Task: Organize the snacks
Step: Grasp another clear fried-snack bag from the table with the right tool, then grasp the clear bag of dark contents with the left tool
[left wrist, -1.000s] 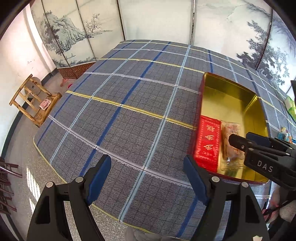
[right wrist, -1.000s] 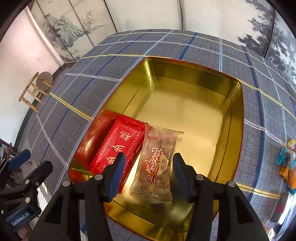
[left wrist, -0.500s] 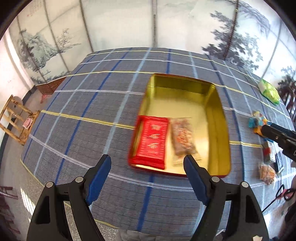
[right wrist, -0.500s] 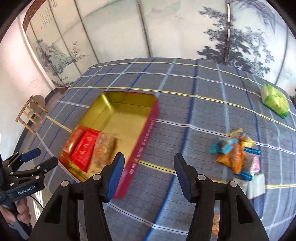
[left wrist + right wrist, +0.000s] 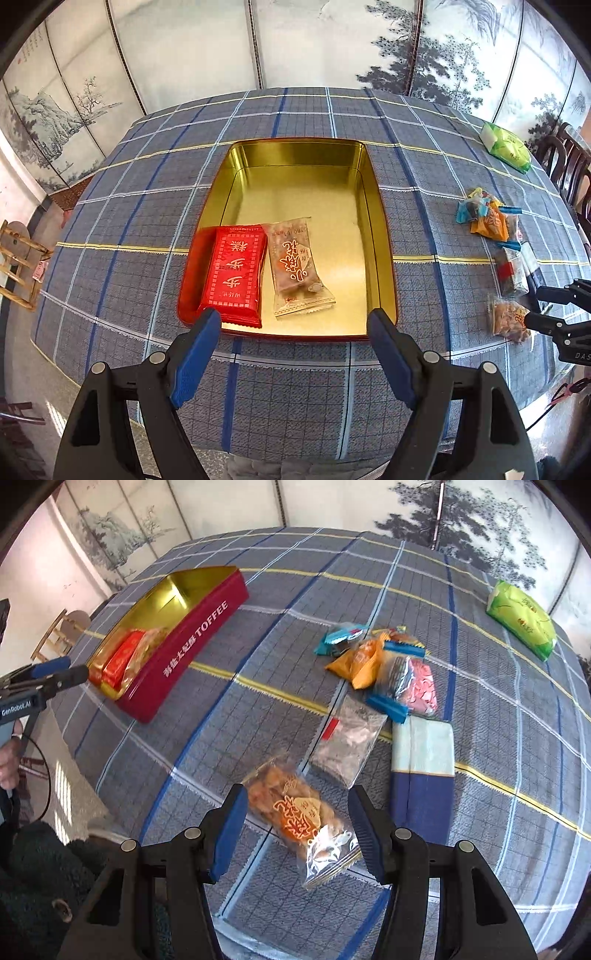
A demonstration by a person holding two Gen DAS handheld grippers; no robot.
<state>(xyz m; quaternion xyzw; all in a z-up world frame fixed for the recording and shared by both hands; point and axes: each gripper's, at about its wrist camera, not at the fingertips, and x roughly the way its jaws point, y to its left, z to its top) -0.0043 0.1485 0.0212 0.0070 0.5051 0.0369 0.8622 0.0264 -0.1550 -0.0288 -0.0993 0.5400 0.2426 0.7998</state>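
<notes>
Since a second ago the right gripper point(image 5: 297, 829) has swung from over the gold-lined red toffee tin point(image 5: 192, 635) to the loose snacks; its jaws stand partly apart, gripping nothing, straddling a clear packet of orange-brown crisps point(image 5: 295, 812) lying at six o'clock of the heap. The left gripper point(image 5: 295, 349) hangs wide open and empty at the tin's point(image 5: 380, 236) six o'clock edge. Inside lie a red printed packet point(image 5: 236, 273) and, at its three o'clock, a clear brown-filled packet point(image 5: 295, 266). The green pouch point(image 5: 521, 618) sits at one o'clock, lettering unreadable.
</notes>
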